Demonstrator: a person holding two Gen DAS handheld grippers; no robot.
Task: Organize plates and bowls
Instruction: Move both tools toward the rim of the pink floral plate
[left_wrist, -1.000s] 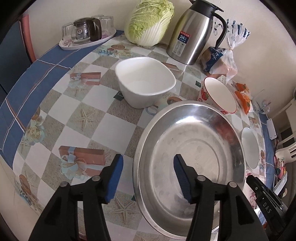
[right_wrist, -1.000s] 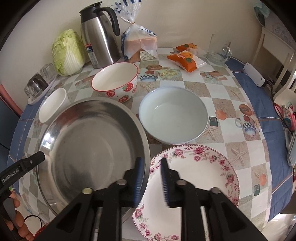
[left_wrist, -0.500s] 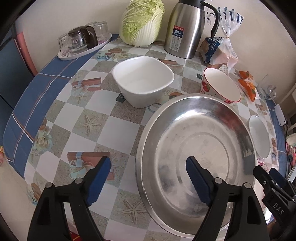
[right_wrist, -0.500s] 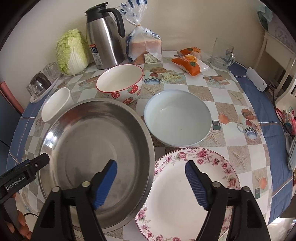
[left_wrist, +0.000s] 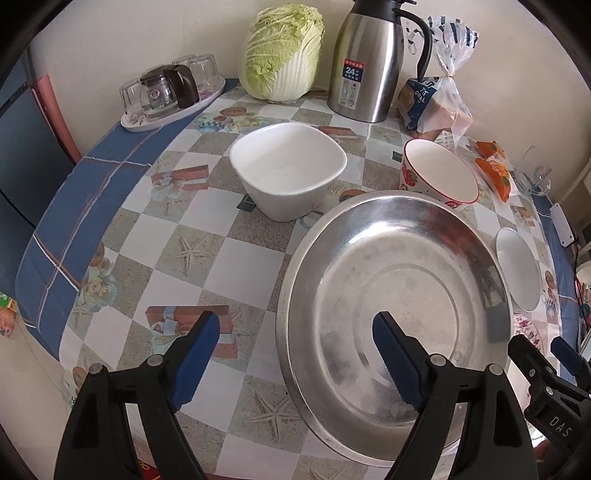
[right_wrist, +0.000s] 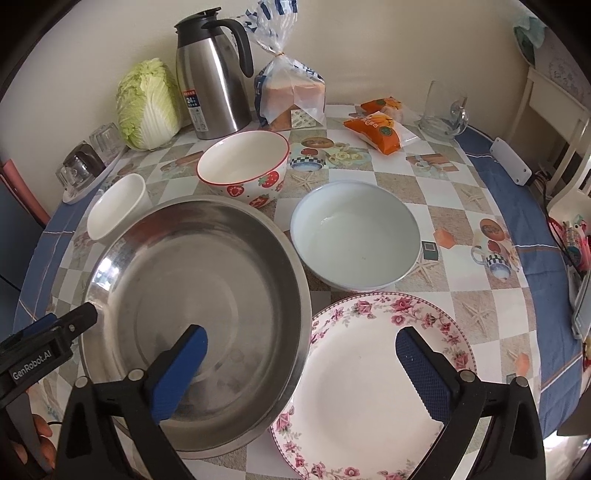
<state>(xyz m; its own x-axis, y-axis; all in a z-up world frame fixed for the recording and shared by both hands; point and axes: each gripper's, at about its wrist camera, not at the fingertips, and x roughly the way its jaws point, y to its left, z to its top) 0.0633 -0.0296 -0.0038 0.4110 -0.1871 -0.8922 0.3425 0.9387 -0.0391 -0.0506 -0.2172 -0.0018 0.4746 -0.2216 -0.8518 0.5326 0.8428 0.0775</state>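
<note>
A big steel basin (left_wrist: 388, 280) (right_wrist: 199, 280) rests on the checked tablecloth. My left gripper (left_wrist: 295, 328) is open and straddles its left rim without touching it. My right gripper (right_wrist: 301, 338) straddles its right rim, jaws still opening, one finger over the basin and the other over the floral plate (right_wrist: 369, 369). Nothing is held. Behind stand a white square bowl (left_wrist: 288, 170) (right_wrist: 114, 210), a strawberry bowl (left_wrist: 439, 173) (right_wrist: 243, 166) and a pale round bowl (right_wrist: 354, 232) (left_wrist: 517, 269).
Along the wall are a cabbage (left_wrist: 284, 51), a steel thermos (left_wrist: 369, 62), a bread bag (right_wrist: 291, 92) and a tray of glasses (left_wrist: 170, 96). Orange snack packs (right_wrist: 380, 129), a glass mug (right_wrist: 443, 107) and a power strip (right_wrist: 511, 162) lie at the right.
Both grippers have spread their jaws wide. The right one, nearly shut at the basin's rim before, now stands clear of it. The basin lies where it was.
</note>
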